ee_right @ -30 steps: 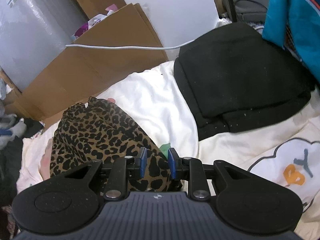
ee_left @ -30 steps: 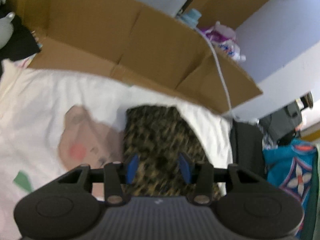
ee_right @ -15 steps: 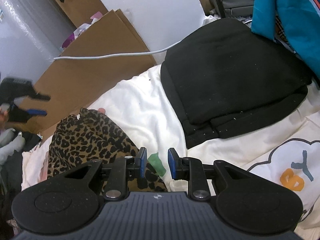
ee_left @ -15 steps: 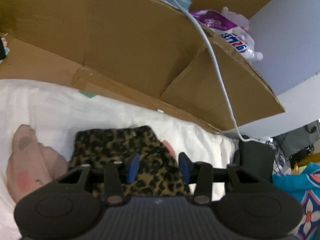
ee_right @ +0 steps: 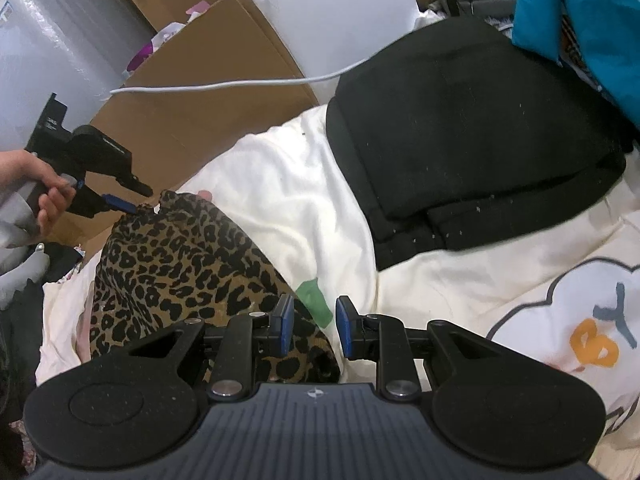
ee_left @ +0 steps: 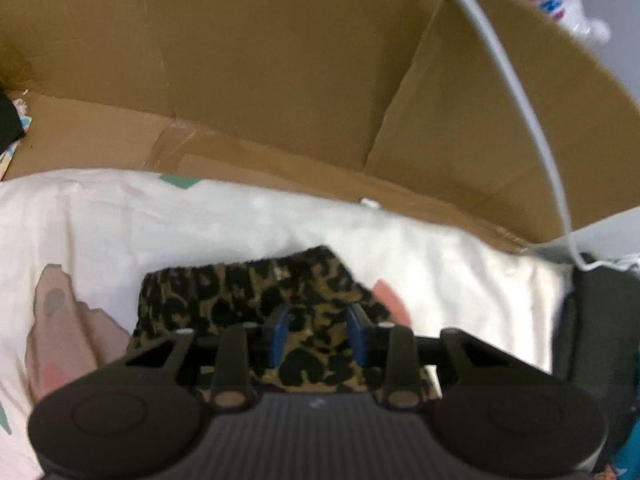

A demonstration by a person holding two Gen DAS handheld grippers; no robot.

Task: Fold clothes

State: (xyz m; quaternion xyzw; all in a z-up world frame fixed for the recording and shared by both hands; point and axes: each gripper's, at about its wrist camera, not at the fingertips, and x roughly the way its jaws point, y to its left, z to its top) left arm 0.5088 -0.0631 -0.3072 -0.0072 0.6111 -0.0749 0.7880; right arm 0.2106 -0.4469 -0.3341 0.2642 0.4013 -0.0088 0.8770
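A folded leopard-print garment (ee_right: 176, 264) lies on the cream printed bedspread (ee_right: 304, 200), its long axis running from the near edge toward the flattened brown cardboard (ee_left: 280, 80) at the far edge. The left gripper (ee_left: 316, 334) hovers unclenched over its far end; the right gripper (ee_right: 313, 326) hangs released above its near corner, beside a folded black garment (ee_right: 460, 140).

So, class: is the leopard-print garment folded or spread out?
Folded: the leopard-print garment lies as a compact, doubled-over bundle on the white bedding.
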